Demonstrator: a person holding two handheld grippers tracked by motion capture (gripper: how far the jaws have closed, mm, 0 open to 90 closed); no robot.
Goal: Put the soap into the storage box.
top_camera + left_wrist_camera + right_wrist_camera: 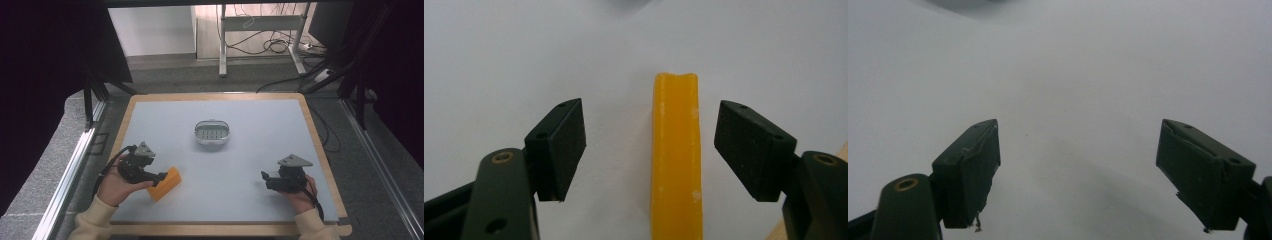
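Left tongs (pixel 162 176), near the front-left edge of the tabletop (pixel 250 160), stand wide with the orange block (pixel 675 160) lying lengthwise between the jaws, nearer the right pad (pixel 754 150) in the left gripper view and touching neither. Right tongs (pixel 265 176), front right and well apart from the block, gape wide over bare surface. Farther back, mid-tabletop, sits a grey oval dish (pixel 212 133).

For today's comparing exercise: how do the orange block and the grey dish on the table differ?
The orange block is solid and wedge-like; the grey dish is a hollow oval with a slotted floor. The orange block lies between the open jaws of the left gripper; the grey dish sits alone mid-table. Both rest on the pale table.
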